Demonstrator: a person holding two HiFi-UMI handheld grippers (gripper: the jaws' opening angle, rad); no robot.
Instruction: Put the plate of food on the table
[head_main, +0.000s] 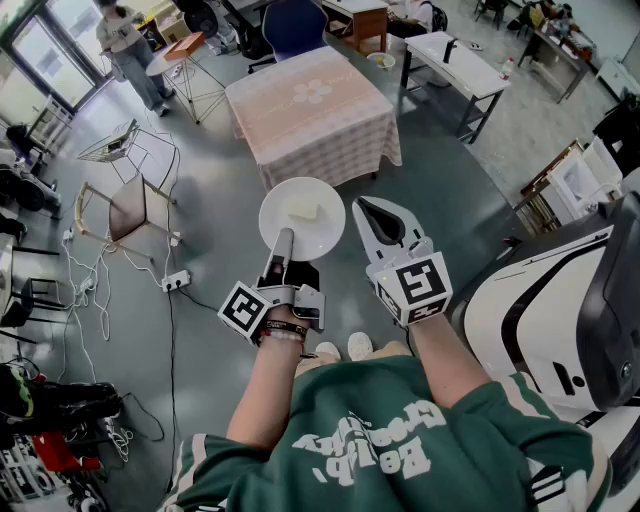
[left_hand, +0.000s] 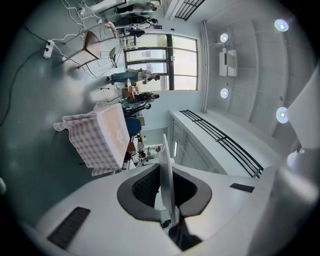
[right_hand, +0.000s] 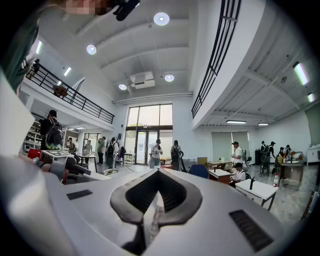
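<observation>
A white plate (head_main: 302, 218) carrying a pale piece of food (head_main: 303, 211) hangs above the grey floor in the head view. My left gripper (head_main: 283, 240) is shut on the plate's near rim. The left gripper view shows the plate (left_hand: 166, 175) edge-on, pinched between the dark pads. My right gripper (head_main: 364, 206) hovers just right of the plate without touching it; its jaws are shut with nothing in them, and their tips (right_hand: 158, 172) meet in the right gripper view. A table with a pink checked cloth (head_main: 310, 110) stands ahead, beyond the plate, and appears at the left of the left gripper view (left_hand: 107, 137).
A blue chair (head_main: 295, 25) stands behind the table. A white desk (head_main: 455, 60) is at the back right. Wire racks and a folding chair (head_main: 125, 205) stand on the left with a power strip and cables (head_main: 175, 280). A large white machine (head_main: 560, 290) is close on my right.
</observation>
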